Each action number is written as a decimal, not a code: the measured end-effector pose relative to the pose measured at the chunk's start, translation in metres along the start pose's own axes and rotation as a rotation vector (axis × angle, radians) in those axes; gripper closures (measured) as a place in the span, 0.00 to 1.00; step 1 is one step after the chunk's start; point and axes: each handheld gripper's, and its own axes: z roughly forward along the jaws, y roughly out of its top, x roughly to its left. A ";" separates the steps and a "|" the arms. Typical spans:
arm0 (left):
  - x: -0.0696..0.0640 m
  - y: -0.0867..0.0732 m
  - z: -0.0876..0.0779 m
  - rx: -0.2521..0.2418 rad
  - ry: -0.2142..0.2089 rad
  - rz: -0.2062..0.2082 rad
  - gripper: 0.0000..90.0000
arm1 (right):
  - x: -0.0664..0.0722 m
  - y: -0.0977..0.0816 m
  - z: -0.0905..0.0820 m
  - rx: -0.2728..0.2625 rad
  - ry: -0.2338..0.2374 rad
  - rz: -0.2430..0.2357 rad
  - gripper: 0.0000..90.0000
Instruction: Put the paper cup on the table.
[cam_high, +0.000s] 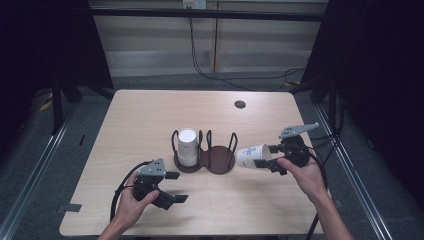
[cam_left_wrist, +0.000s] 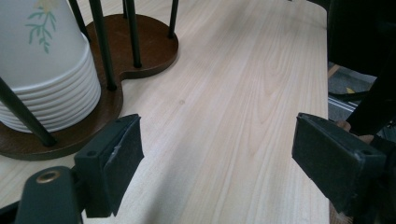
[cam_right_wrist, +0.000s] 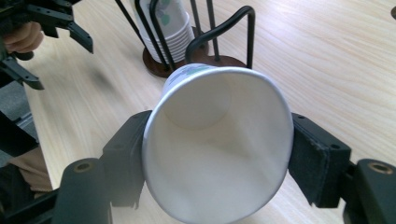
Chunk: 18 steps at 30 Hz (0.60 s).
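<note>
A dark wooden cup holder (cam_high: 220, 159) with black wire posts stands at the table's middle. Its left bay holds a stack of upside-down white paper cups (cam_high: 187, 146), seen close up (cam_left_wrist: 42, 60) in the left gripper view; its right bay is bare. My right gripper (cam_high: 264, 156) hovers just right of the holder, shut on a single white paper cup (cam_high: 251, 156) lying sideways, whose mouth faces the camera (cam_right_wrist: 215, 140) in the right gripper view. My left gripper (cam_high: 176, 187) sits low near the front left of the holder, open with nothing between its jaws (cam_left_wrist: 224, 163).
The light wooden table (cam_high: 150, 115) has a small dark round hole (cam_high: 240, 104) near its far right. Cables trail on the floor behind. The other hand's gripper (cam_right_wrist: 46, 28) appears at the top left of the right gripper view.
</note>
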 end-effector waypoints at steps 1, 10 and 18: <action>0.000 0.000 0.000 0.000 0.001 0.001 0.18 | -0.001 0.002 0.000 0.009 -0.009 -0.004 0.32; 0.001 -0.002 0.000 0.006 0.000 -0.010 0.18 | -0.012 0.014 0.004 0.060 -0.057 -0.006 0.32; 0.003 -0.002 -0.002 -0.019 -0.023 0.000 0.18 | -0.020 0.023 0.008 0.122 -0.090 0.000 0.32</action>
